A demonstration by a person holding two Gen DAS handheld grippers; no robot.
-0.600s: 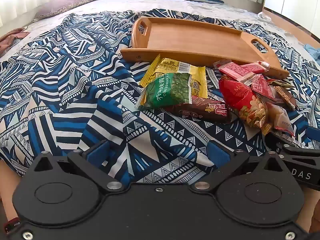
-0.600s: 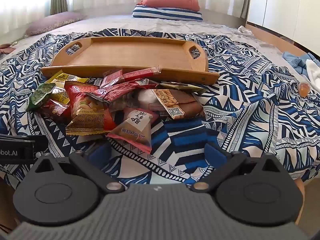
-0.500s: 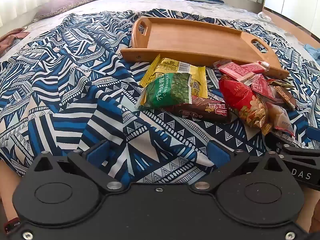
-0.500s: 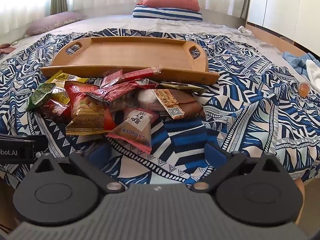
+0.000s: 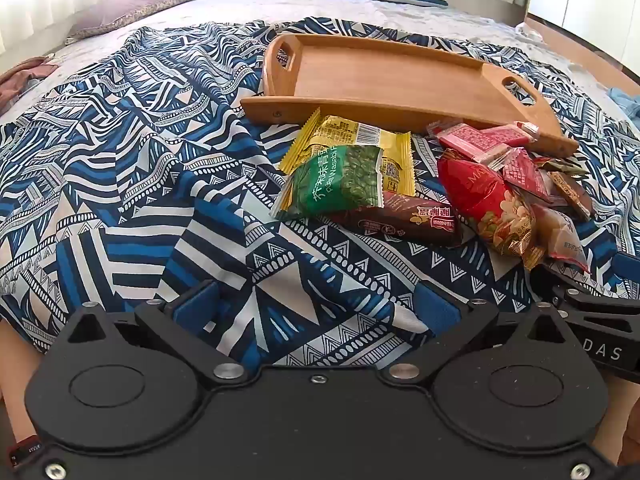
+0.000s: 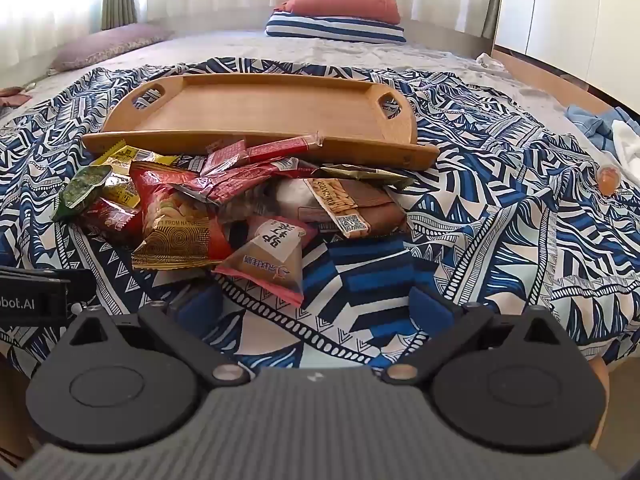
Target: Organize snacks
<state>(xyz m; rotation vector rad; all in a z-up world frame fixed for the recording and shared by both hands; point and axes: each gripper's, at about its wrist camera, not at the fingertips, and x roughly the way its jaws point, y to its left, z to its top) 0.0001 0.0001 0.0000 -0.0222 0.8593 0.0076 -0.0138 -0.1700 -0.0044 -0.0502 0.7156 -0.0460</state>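
A heap of snack packets lies on a blue patterned bedspread, in front of a bare wooden tray (image 5: 400, 76) (image 6: 260, 108). In the left wrist view a green wasabi pea packet (image 5: 340, 184) tops a yellow packet (image 5: 360, 136) and a brown bar (image 5: 408, 220); a red nut bag (image 5: 488, 204) is to their right. In the right wrist view the red nut bag (image 6: 172, 220), a pink triangular packet (image 6: 272, 260) and a brown packet (image 6: 360, 208) lie nearest. My left gripper (image 5: 316, 308) is open over bare cloth, short of the heap. My right gripper (image 6: 314, 304) is open, its fingers just short of the pink packet.
Pillows (image 6: 340, 12) lie at the head of the bed. A small orange cup (image 6: 607, 178) and blue and white cloths (image 6: 600, 124) sit at the right. The other gripper's black body shows at each view's edge (image 5: 600, 328) (image 6: 36, 300).
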